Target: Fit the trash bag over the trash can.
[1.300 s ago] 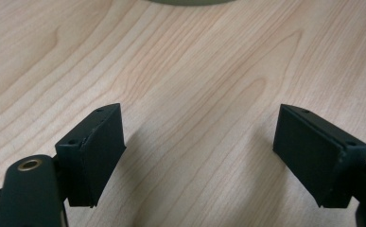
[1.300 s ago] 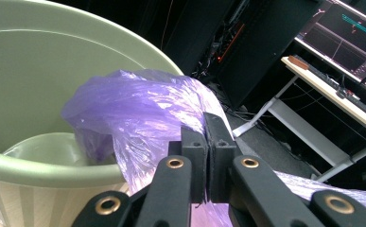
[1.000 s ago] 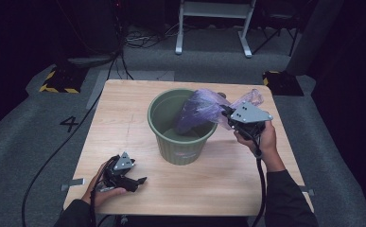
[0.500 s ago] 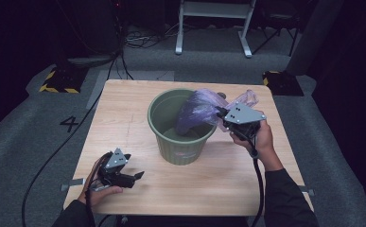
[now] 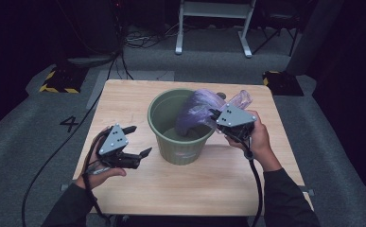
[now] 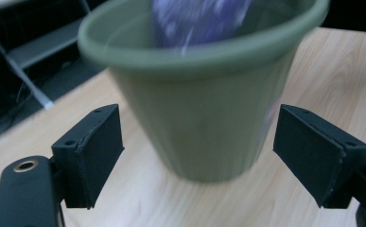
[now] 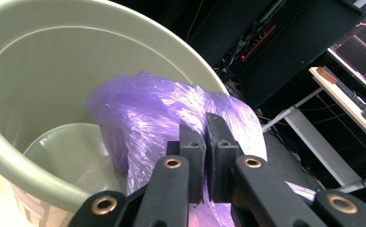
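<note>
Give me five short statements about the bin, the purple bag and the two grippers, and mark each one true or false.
1. The right gripper is shut on the purple plastic bag. True.
2. The left gripper clamps the green bin. False: its jaws are open and have just been closing slightly, clear of the bin.
3. The bag hangs over the bin's rim. True.
4. The bin lies on its side. False: it stands upright on the wooden table.
5. The bag is black. False: purple.
</note>
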The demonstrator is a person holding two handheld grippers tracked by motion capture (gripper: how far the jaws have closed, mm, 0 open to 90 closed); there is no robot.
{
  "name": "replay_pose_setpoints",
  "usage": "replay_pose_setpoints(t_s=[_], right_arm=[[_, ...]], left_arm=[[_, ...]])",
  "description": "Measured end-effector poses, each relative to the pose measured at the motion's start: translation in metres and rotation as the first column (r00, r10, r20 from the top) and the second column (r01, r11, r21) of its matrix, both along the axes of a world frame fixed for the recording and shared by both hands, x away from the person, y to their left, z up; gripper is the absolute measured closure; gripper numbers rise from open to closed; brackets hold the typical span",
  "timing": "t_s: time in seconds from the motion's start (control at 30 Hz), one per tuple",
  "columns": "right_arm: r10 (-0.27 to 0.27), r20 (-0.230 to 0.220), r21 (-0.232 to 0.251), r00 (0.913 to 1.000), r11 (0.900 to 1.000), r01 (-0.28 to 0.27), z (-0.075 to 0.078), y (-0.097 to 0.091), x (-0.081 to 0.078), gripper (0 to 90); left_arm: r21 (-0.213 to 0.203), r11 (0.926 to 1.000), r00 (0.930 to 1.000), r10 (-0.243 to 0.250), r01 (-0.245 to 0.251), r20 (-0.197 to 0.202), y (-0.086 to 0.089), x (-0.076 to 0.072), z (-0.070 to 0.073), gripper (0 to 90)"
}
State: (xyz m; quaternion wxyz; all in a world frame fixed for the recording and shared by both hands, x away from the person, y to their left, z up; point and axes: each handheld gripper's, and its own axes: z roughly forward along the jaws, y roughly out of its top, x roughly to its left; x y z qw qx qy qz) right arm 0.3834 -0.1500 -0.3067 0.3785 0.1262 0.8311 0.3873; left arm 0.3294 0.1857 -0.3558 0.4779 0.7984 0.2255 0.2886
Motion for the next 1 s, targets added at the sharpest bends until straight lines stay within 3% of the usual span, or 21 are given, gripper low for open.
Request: replay_pose_setpoints(t_s=[0.07,0.1,0.17,0.37,0.5,0.77,0.87,1.0], right_arm=[[0.006,-0.005,-0.001,1.0000,1.0000,-0.006,0.000,0.001,0.000,87.3],[0.009,-0.006,-0.001,0.9999,1.0000,-0.009,0.000,0.002,0.000,87.3],[0.017,-0.010,0.004,0.9998,0.9998,-0.017,0.000,0.004,-0.001,87.2],[0.038,-0.012,-0.005,0.9992,0.9993,-0.038,0.000,0.012,-0.004,86.2],[0.036,-0.003,-0.008,0.9993,0.9993,-0.036,0.002,0.014,-0.006,85.5],[0.034,-0.005,-0.006,0.9994,0.9994,-0.034,0.003,0.016,-0.004,85.3],[0.037,-0.005,0.001,0.9993,0.9993,-0.037,0.004,0.016,-0.005,84.6],[0.032,0.006,-0.001,0.9995,0.9995,-0.032,0.004,0.016,-0.007,84.2]], left_arm=[[0.014,0.9993,0.9992,-0.036,0.036,-0.019,-0.014,0.005,0.010,20.8],[-0.003,0.9985,0.9984,-0.054,0.054,-0.014,-0.022,0.007,0.017,20.6],[-0.020,0.9975,0.9977,-0.067,0.067,-0.008,-0.030,0.009,0.022,22.1],[-0.011,0.9936,0.9934,-0.112,0.112,-0.022,-0.054,0.024,0.038,21.9],[0.038,0.9900,0.9901,-0.134,0.136,-0.042,-0.067,0.036,0.042,20.4],[0.063,0.9844,0.9843,-0.160,0.164,-0.075,-0.086,0.055,0.046,21.9],[0.072,0.9809,0.9811,-0.174,0.181,-0.083,-0.090,0.058,0.047,27.3],[0.103,0.9786,0.9820,-0.170,0.178,-0.082,-0.098,0.060,0.047,37.4]])
